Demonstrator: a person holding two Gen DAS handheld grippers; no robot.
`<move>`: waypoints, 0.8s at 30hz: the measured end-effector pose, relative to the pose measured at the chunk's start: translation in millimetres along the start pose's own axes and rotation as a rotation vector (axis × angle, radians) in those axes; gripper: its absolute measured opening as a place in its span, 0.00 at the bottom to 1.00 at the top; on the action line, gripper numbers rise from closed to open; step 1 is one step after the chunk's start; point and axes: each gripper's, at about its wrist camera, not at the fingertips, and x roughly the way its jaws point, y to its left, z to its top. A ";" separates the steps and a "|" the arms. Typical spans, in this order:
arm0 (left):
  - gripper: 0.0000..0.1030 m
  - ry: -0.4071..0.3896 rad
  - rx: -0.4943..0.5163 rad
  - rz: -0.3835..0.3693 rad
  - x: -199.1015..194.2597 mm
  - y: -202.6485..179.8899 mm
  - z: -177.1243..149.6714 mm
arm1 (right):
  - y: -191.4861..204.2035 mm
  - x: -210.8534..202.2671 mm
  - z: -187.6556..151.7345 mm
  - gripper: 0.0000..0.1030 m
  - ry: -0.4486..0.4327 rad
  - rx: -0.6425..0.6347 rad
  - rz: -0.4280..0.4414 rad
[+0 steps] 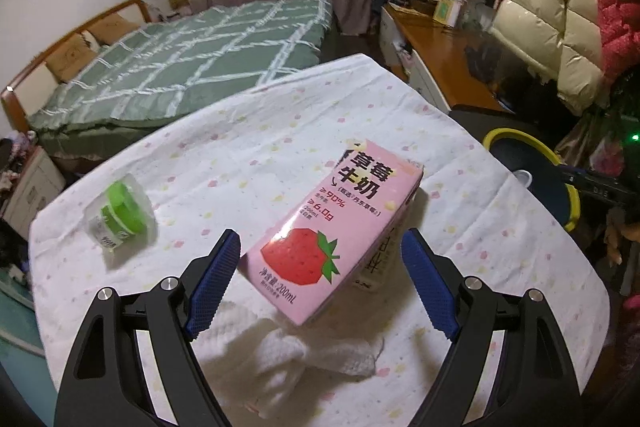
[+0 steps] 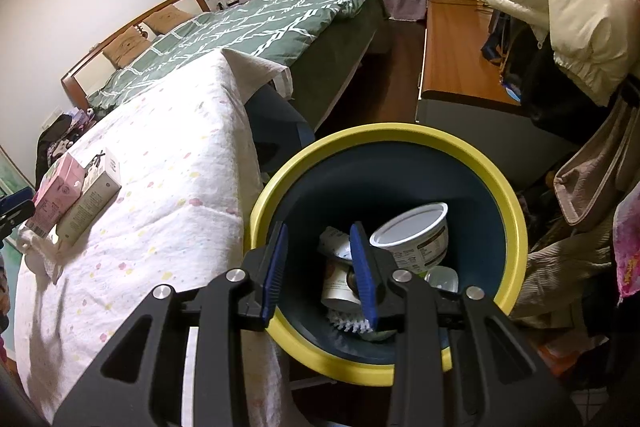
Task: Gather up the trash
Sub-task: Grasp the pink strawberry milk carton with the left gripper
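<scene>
A pink strawberry milk carton (image 1: 336,223) lies tilted on a white carton (image 1: 376,267) on the cloth-covered table (image 1: 248,147). My left gripper (image 1: 320,241) is open and straddles the pink carton's near end, its blue pads clear of both sides. A crushed clear container with a green lid (image 1: 120,215) lies to the left, and a crumpled white tissue (image 1: 304,351) sits below the carton. My right gripper (image 2: 320,239) hovers over the yellow-rimmed bin (image 2: 384,133), jaws slightly apart with nothing between them. The bin holds a white tub (image 2: 412,235), a paper cup (image 2: 340,283) and other trash.
The bin (image 1: 520,137) stands off the table's right edge. A bed with a green quilt (image 1: 192,59) lies behind the table. A wooden desk (image 2: 456,59) and hanging puffy jackets (image 2: 560,7) crowd the right side.
</scene>
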 end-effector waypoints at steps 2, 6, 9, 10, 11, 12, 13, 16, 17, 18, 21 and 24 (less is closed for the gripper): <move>0.79 0.021 0.015 -0.010 5.3 2.2 1.1 | -0.2 1.7 -0.1 0.30 0.004 0.001 0.001; 0.79 0.065 0.025 -0.046 10.9 -3.3 -1.2 | 0.5 3.5 -0.9 0.31 0.006 0.001 0.007; 0.79 0.089 0.042 -0.062 8.8 -19.4 -5.5 | 0.8 4.3 -1.7 0.31 0.007 0.000 0.012; 0.79 0.093 0.049 -0.066 7.7 -25.7 -6.3 | 1.1 4.9 -2.1 0.31 0.009 0.000 0.015; 0.79 0.104 0.054 -0.069 7.9 -32.3 -6.8 | 1.7 5.5 -2.5 0.31 0.010 -0.001 0.018; 0.79 0.112 0.053 -0.067 8.2 -37.0 -6.7 | 2.4 5.7 -3.0 0.31 0.011 -0.002 0.020; 0.79 0.114 0.053 -0.065 8.1 -40.4 -6.2 | 3.0 5.5 -3.4 0.31 0.011 -0.002 0.023; 0.79 0.121 0.044 -0.041 11.0 -46.9 -1.4 | 4.5 3.7 -4.9 0.31 0.009 -0.005 0.029; 0.79 0.126 0.031 -0.024 13.7 -46.6 1.7 | 4.4 2.8 -5.4 0.31 0.008 -0.005 0.031; 0.76 0.130 0.017 -0.007 16.2 -45.0 4.2 | 3.7 1.7 -5.8 0.31 0.006 -0.004 0.032; 0.66 0.154 -0.025 0.016 24.3 -40.2 9.0 | 0.6 -0.1 -6.0 0.31 0.004 0.002 0.034; 0.62 0.178 -0.046 0.028 31.0 -38.7 9.7 | -3.5 -0.8 -6.9 0.31 0.004 0.009 0.035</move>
